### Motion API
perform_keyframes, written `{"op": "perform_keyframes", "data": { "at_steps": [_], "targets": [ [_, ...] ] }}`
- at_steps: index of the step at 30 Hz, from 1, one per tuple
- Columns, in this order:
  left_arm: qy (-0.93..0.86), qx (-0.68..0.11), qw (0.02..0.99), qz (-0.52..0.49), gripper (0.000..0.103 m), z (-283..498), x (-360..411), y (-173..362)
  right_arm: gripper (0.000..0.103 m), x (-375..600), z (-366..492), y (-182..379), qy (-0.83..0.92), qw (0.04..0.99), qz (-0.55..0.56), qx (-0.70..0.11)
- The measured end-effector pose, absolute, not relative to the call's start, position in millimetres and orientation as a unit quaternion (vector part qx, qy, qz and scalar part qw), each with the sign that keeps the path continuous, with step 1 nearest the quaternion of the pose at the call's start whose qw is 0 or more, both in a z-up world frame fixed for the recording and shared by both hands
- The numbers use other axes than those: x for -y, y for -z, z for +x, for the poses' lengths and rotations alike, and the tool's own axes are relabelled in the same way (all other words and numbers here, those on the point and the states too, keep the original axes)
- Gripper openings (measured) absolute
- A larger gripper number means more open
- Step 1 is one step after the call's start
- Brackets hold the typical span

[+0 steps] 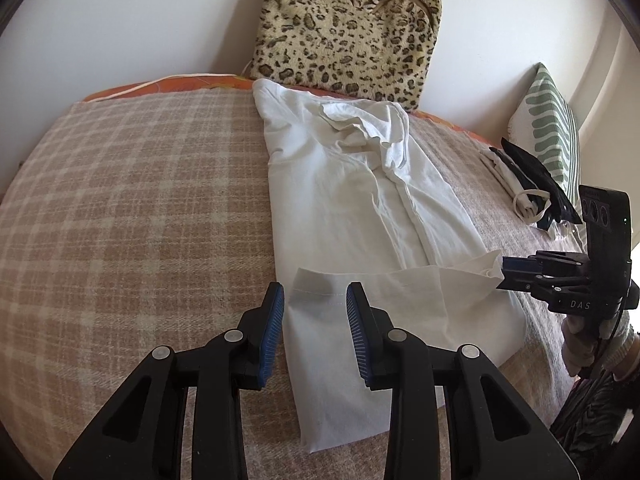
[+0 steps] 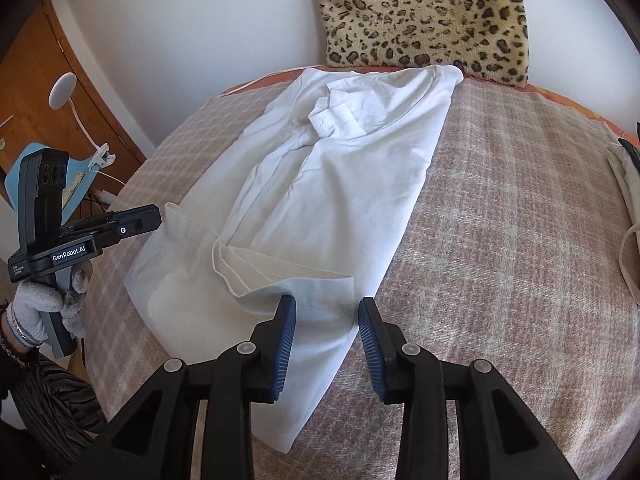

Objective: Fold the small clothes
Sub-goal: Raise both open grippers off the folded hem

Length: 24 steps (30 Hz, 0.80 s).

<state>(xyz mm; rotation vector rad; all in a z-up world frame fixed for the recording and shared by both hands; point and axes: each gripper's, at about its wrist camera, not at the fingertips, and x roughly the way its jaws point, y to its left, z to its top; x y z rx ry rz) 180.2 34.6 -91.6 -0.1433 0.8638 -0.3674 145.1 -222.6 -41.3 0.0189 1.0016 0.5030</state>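
Spread wide at 6 o'clock of its own view, left gripper (image 1: pixel 315 300) astride one hem corner of the white shirt (image 1: pixel 360 200); right gripper (image 2: pixel 327 312) likewise wide astride the other corner. Nothing clamped. Likely mid-fold, sides already turned in, hem curled up off the plaid blanket (image 1: pixel 140 200). Next: pinch both corners, carry toward the collar at 12 o'clock, below the leopard cushion (image 1: pixel 348 28).

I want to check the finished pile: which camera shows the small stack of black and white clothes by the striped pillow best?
The left wrist view: the stack of black and white clothes lies whole on the blanket, in front of the striped pillow. The right wrist view catches only a cropped sliver of it at the right edge.
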Motion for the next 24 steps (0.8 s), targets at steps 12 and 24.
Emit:
{"op": "perform_keyframes", "data": {
  "at_steps": [12, 24],
  "targets": [
    [0.157, -0.407, 0.898, -0.062, 0.004, 187.5, -31.7, 100.5, 0.006, 229.6, 153.3, 45.2, -0.226, 0.848, 0.041, -0.478],
    [0.123, -0.384, 0.914, -0.038, 0.015, 178.9, -39.3, 84.7, 0.025, 236.1, 147.4, 30.6, -0.169, 0.875, 0.005, -0.454]
  ]
}}
